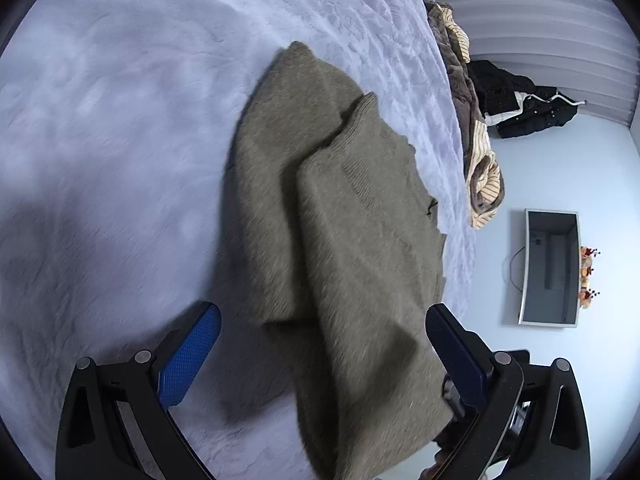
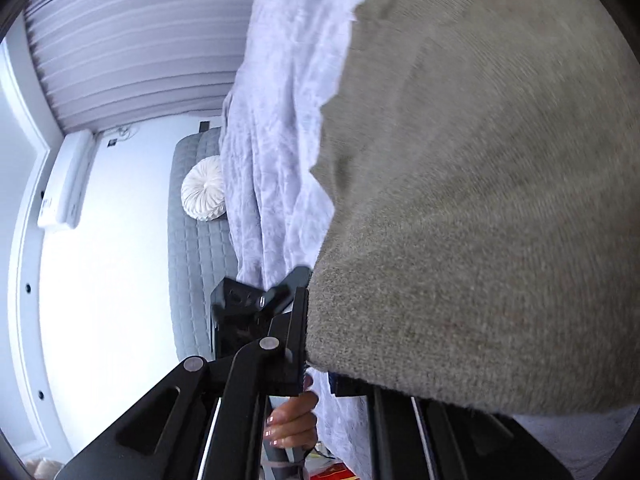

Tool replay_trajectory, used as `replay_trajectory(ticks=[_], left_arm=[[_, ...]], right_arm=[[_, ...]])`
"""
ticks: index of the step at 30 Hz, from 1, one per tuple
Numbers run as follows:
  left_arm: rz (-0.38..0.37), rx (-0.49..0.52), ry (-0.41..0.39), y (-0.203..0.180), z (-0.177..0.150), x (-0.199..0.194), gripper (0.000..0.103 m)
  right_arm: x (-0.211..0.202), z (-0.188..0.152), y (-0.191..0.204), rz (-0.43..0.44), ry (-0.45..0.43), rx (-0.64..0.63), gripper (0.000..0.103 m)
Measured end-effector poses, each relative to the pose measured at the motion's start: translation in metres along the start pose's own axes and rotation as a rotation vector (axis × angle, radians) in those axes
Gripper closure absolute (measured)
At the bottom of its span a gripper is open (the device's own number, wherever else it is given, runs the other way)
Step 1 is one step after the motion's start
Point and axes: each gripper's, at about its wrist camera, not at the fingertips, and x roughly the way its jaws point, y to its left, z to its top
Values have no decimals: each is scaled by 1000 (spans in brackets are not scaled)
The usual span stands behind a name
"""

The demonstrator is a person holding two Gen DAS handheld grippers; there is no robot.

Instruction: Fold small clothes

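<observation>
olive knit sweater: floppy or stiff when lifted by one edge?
Likely floppy: the olive knit sweater drapes and creases over itself on the blanket. Probably grips well, since its fuzzy knit looks non-slippery. Expect sagging and bunching, as it hangs below the right tongs.

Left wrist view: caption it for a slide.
Open left gripper over an olive sweater partly folded on a lavender blanket.

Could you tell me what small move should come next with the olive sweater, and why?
Probably carry the held edge across and lay it flat. The right gripper is shut on the olive sweater, whose near end hangs lifted off the lavender bedspread, while the left gripper stands open around it.
</observation>
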Motion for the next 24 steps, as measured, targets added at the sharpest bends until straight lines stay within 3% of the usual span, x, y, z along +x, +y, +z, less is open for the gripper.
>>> replay_trajectory(ticks=[2,5,7,9,10,13,14,17,21,24], left_arm=[[-28,15,16,-13,14,13,0],[9,89,41,-36,24,33,1],[72,132,78,-48,23,50,14],[161,151,125,-51,21,66,35],[205,168,131,-51,18,70,39],[265,219,120,-54,16,73,54],[271,232,125,-53,16,73,64],[282,241,90,-56,17,64,73],[319,320,29,-80,6,54,75],[303,357,-9,-104,-1,45,75]], right_arm=[[-3,-1,0,-10,10,-19,95],[2,-4,-1,-31,33,-31,95],[12,-9,-3,-67,67,-34,95],[11,-17,-13,-139,126,-50,95],[12,-21,-16,-188,165,-61,91],[8,-29,-16,-306,314,-138,90],[2,-30,-10,-345,336,-196,90],[-33,-19,9,-430,251,-336,90],[-74,31,13,-526,25,-338,96],[-64,56,2,-572,-3,-357,98]])
